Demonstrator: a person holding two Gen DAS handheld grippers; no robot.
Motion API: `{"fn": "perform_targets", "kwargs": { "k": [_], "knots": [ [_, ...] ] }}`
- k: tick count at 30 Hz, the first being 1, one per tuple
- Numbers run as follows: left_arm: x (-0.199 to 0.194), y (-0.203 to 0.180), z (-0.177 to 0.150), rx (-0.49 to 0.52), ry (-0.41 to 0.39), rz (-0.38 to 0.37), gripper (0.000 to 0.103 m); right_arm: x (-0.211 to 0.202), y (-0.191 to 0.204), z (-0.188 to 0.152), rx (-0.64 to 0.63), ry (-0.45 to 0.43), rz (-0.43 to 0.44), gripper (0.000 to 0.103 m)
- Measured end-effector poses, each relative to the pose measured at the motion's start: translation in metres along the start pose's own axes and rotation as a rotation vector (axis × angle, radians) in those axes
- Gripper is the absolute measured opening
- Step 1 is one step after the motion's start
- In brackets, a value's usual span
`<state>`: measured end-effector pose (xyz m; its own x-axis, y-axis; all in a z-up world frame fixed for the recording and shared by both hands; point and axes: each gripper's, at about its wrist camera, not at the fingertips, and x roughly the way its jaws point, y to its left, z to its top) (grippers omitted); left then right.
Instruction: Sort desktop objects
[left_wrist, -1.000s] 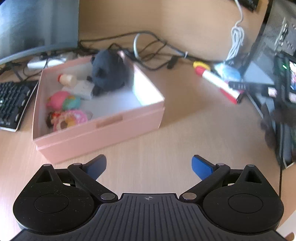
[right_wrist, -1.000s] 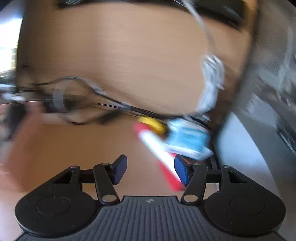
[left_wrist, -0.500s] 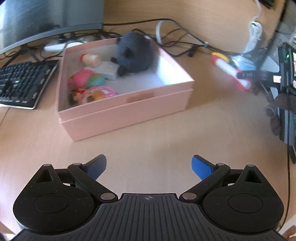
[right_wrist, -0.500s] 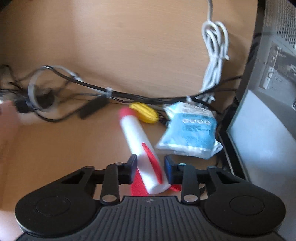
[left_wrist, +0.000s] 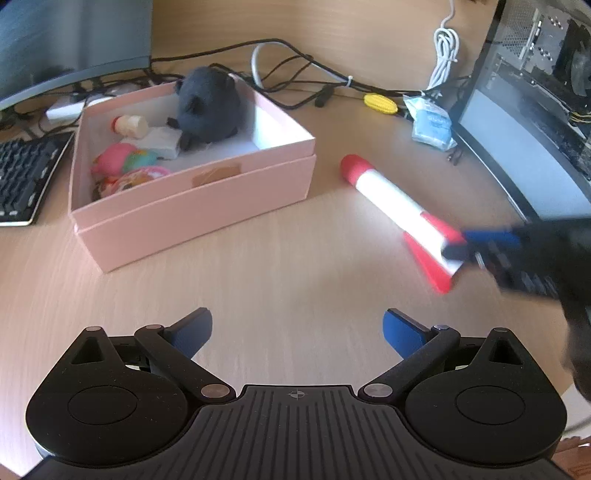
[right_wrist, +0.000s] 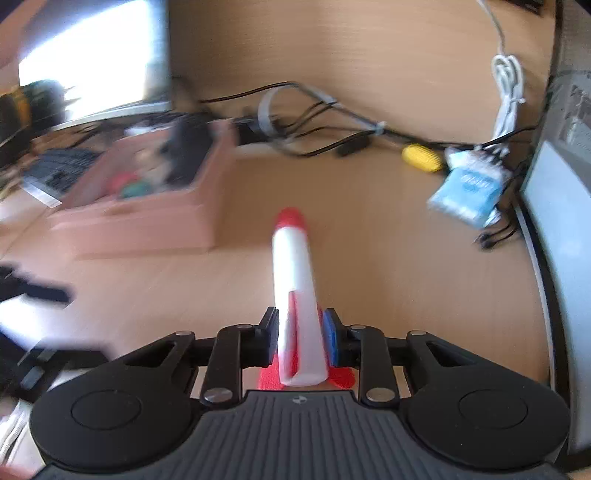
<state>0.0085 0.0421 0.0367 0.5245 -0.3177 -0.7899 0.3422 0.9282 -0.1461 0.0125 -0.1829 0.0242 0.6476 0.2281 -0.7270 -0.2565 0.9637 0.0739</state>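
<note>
Now the right claw (right_wrist: 301, 334) grips the toy rocket (right_wrist: 295, 280) by its tail, lifted from beside the blue packet (right_wrist: 467, 192); left claw (left_wrist: 297, 328) gapes empty.

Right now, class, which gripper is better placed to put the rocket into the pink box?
Right. The right gripper already clamps the rocket; the left gripper is open and empty, short of the pink box.

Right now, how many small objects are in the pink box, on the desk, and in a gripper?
In the pink box: 5
Loose on the desk: 2, yellow corn toy and blue packet
In the right gripper: 1, toy rocket
Total: 8
</note>
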Motion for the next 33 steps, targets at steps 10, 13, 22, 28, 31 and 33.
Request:
{"fn": "perform_targets", "kwargs": {
  "k": [10,13,22,28,31,33],
  "knots": [
    [-0.013,0.028,-0.009,-0.087,-0.015,0.054,0.102,-0.023,0.012,0.037,-0.041,-0.099,0.040,0.050],
    [-0.015,0.034,-0.008,-0.123,-0.019,0.056,0.102,-0.007,-0.015,0.075,0.036,-0.162,-0.083,0.050],
    [-0.029,0.046,0.003,-0.197,-0.108,0.147,0.103,0.123,-0.069,0.171,0.219,-0.194,-0.121,0.049],
    [-0.037,0.067,-0.010,-0.263,-0.074,0.244,0.103,0.198,-0.065,0.185,0.200,-0.172,-0.191,0.036],
    [-0.038,0.077,-0.014,-0.298,-0.058,0.270,0.103,0.210,-0.063,0.189,0.205,-0.189,-0.183,0.037],
    [-0.037,0.080,-0.016,-0.304,-0.055,0.275,0.103,0.220,-0.062,0.192,0.183,-0.179,-0.215,0.036]
  ]
}}
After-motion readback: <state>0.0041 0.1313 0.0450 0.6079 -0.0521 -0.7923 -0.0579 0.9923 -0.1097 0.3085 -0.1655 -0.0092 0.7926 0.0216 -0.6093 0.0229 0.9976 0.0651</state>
